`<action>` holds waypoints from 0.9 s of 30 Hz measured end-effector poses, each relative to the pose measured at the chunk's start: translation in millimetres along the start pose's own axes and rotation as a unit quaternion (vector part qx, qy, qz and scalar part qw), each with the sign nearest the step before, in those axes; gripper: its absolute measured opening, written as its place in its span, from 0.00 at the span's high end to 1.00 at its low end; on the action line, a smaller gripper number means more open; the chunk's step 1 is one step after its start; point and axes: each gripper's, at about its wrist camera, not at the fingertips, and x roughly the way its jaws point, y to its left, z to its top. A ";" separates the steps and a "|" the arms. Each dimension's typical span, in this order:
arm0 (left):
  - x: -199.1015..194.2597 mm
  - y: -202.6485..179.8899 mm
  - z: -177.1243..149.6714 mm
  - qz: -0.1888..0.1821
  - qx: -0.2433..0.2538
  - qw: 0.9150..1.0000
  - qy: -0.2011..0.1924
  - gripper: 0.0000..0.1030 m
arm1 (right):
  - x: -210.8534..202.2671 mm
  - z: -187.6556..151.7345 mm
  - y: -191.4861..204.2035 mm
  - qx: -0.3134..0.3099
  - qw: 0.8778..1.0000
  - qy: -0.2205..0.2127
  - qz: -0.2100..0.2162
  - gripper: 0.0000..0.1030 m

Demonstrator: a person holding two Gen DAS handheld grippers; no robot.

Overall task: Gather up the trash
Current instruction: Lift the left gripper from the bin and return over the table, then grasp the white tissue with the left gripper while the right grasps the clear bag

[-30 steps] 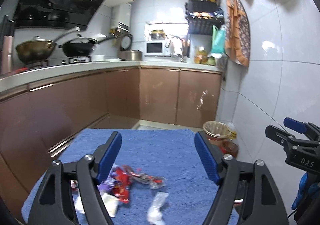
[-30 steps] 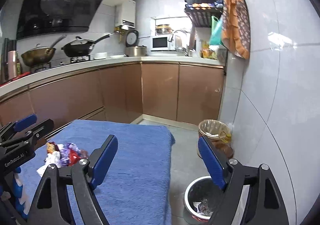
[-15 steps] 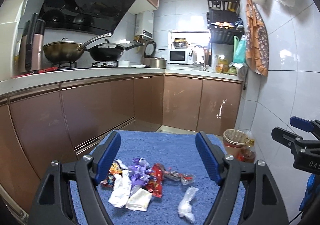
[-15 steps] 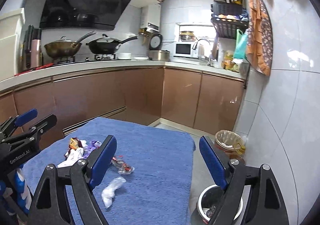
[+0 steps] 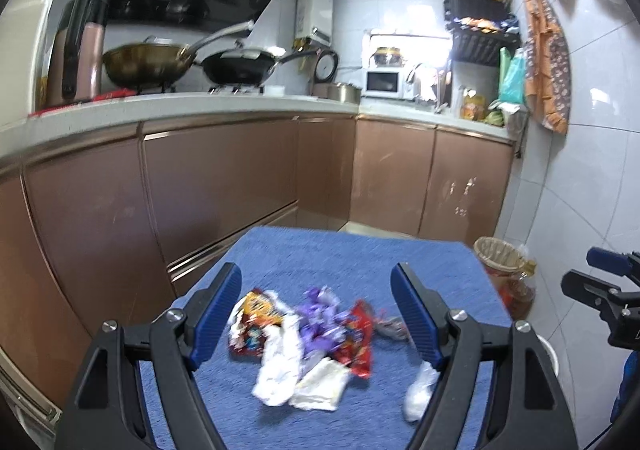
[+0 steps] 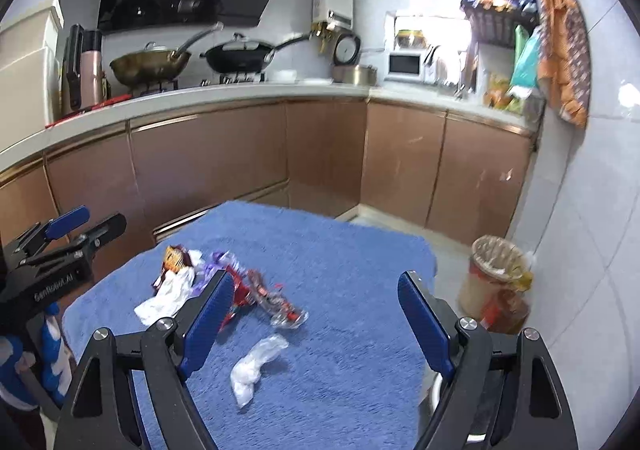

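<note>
Both tongs spread wide, empty: left gripper (image 5: pixel 316 314) low centre, now framing the wrappers (image 5: pixel 304 334), which sat lower in frame a second ago; right gripper (image 6: pixel 312 318) nearer the clear scrap (image 6: pixel 256 368). Closing in, nothing picked up yet. Beyond the blue cloth (image 6: pixel 340 250), a lined bin (image 6: pixel 498 262) at right.

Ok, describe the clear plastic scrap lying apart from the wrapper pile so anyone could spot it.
Find the blue towel covering the table. A colourful wrapper pile sits on it. The clear plastic scrap lies alone nearer the camera, the only crumpled see-through white piece touching nothing else.
</note>
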 end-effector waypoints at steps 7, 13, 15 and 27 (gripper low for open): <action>28.3 58.8 -31.9 0.018 -0.015 0.998 0.055 0.26 | 57.8 -20.9 5.2 0.013 0.996 0.078 0.046 0.29; 61.2 80.4 -64.7 -0.004 -0.012 0.992 0.126 0.26 | 118.6 -51.7 17.3 0.018 0.981 0.169 0.096 0.32; 75.6 77.7 -75.7 -0.030 -0.014 0.987 0.155 0.26 | 135.4 -63.1 22.5 0.016 0.974 0.197 0.108 0.32; 147.2 57.9 -99.0 -0.081 -0.029 0.967 0.239 0.53 | 172.4 -86.9 26.4 0.019 0.955 0.260 0.144 0.42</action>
